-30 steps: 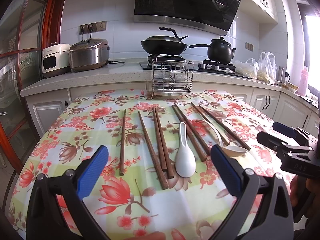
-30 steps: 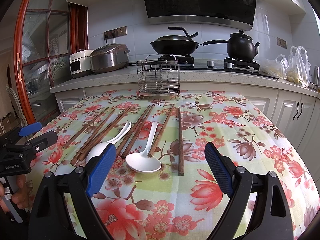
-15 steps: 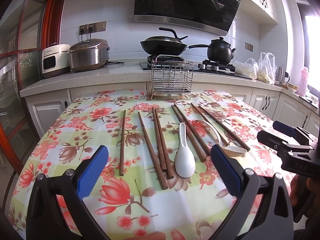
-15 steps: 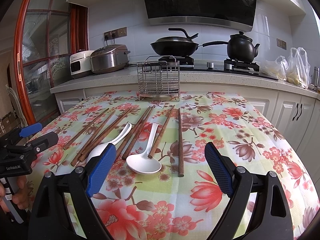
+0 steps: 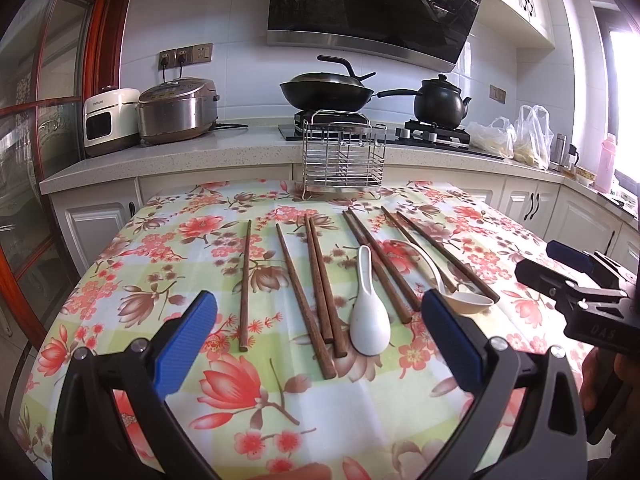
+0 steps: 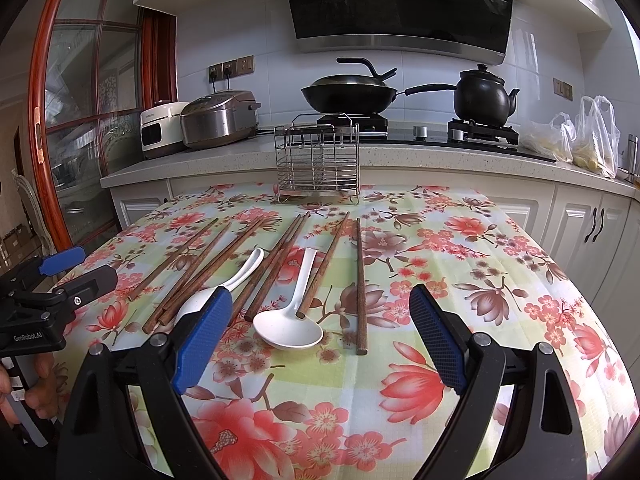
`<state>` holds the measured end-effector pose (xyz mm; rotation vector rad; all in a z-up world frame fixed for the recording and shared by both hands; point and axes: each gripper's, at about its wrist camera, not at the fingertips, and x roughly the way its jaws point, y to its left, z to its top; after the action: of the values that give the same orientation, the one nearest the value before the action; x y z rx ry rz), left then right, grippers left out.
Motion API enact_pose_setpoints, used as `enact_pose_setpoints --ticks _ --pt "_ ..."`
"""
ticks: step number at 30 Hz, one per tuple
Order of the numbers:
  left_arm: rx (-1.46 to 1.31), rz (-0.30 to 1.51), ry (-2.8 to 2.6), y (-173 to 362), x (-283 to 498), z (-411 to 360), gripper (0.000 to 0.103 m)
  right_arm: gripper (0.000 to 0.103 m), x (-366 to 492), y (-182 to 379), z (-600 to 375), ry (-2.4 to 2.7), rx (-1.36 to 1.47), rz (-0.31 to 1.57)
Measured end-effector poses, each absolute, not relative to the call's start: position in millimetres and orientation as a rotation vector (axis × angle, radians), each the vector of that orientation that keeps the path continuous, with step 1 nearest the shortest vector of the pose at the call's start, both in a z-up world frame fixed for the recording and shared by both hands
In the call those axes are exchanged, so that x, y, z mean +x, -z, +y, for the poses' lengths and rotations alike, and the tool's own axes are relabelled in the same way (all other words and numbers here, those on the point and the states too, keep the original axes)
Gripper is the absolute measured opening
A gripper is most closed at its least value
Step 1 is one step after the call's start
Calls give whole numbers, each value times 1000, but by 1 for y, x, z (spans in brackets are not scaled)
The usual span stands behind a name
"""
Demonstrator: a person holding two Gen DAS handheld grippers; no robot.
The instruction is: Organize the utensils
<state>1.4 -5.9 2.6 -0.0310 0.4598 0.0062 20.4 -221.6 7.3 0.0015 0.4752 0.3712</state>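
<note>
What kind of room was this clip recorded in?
A home kitchen, most likely: a wok sits on a gas hob under a range hood, a rice cooker stands on the counter, and a floral-clothed table holds chopsticks and spoons.

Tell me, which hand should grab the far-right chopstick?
Right. That chopstick lies straight ahead between the right gripper's open fingers; the left gripper points further left.

Left tool point(image 5: 320, 332) and right tool point(image 6: 320, 332): black frames, blue textured pads point(image 6: 202, 332), silver screws; "GenRobot.AI" marking on the left.
</note>
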Motion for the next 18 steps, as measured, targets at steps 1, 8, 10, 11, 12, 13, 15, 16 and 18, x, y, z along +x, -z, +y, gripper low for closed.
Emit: enact_pose_setpoints --ticks 1,8,10,11,12,13,15,16,18 --pt "-31 460 -5 -3 1 -6 99 84 20 -7 -222 -370 1 475" --pt "-32 460 -6 -3 2 -6 99 84 20 -8 -222 -370 2 475" --pt "-32 459 -5 -3 2 -6 99 84 20 -8 -222 -370 1 474" --pt "-32 459 -5 -3 1 -6 99 84 21 -8 -222 -370 1 474" --pt "-32 459 -5 -3 1 -6 99 84 20 -8 -222 -371 2 474" --pt "-31 459 -5 -3 1 -6 99 84 20 -8 -222 -371 2 474" --pt "-32 459 -4 -3 1 -6 99 84 20 -8 -222 -370 1 473" --pt "-31 459 -5 -3 1 -6 99 84 20 -8 -222 -370 1 473" --pt "-32 459 -5 -3 1 -6 99 84 20 -8 -222 -371 2 473"
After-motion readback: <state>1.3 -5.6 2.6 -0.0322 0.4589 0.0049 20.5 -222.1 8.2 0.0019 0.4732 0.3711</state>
